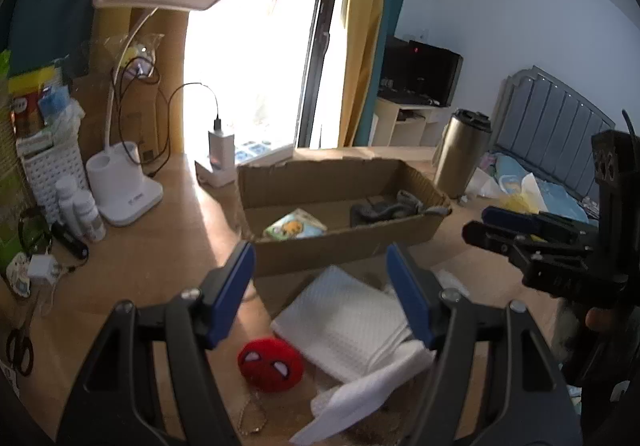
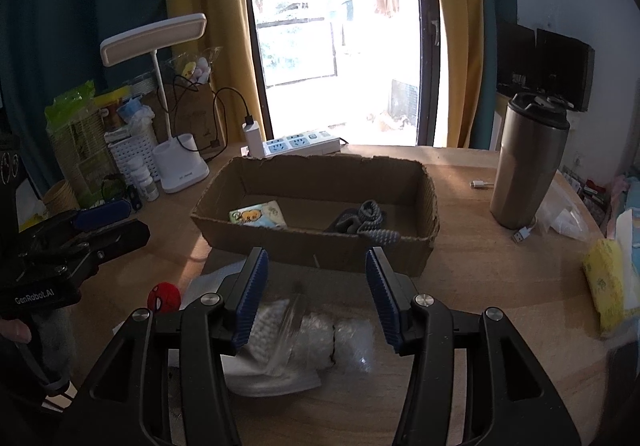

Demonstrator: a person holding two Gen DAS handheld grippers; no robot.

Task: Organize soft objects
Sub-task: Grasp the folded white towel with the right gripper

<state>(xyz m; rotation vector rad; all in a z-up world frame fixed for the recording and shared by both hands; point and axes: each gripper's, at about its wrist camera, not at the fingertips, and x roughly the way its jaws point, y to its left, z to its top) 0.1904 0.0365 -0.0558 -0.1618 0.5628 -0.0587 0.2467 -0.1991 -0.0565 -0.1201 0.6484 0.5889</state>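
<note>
An open cardboard box (image 1: 340, 242) (image 2: 320, 246) sits mid-table. Inside lie a cartoon tissue pack (image 1: 295, 225) (image 2: 258, 217) and grey socks (image 1: 386, 208) (image 2: 362, 222). In front of the box lie a white folded cloth (image 1: 348, 320) (image 2: 276, 366), a red Spider-Man plush (image 1: 271, 364) (image 2: 164, 296) with a chain, and a clear bubble-wrap bundle (image 2: 340, 338). My left gripper (image 1: 320, 294) is open above the cloth. My right gripper (image 2: 316, 298) is open above the bubble wrap. Each gripper shows in the other's view, right (image 1: 520, 234), left (image 2: 92, 230).
A white desk lamp (image 1: 128, 182) (image 2: 180, 162), small bottles (image 1: 80, 210), charger and power strip (image 2: 304, 142) stand at the back left. A steel tumbler (image 1: 460, 154) (image 2: 528, 162) stands at right. Yellow sponge (image 2: 604, 282) lies far right. Scissors (image 1: 18, 350) lie left.
</note>
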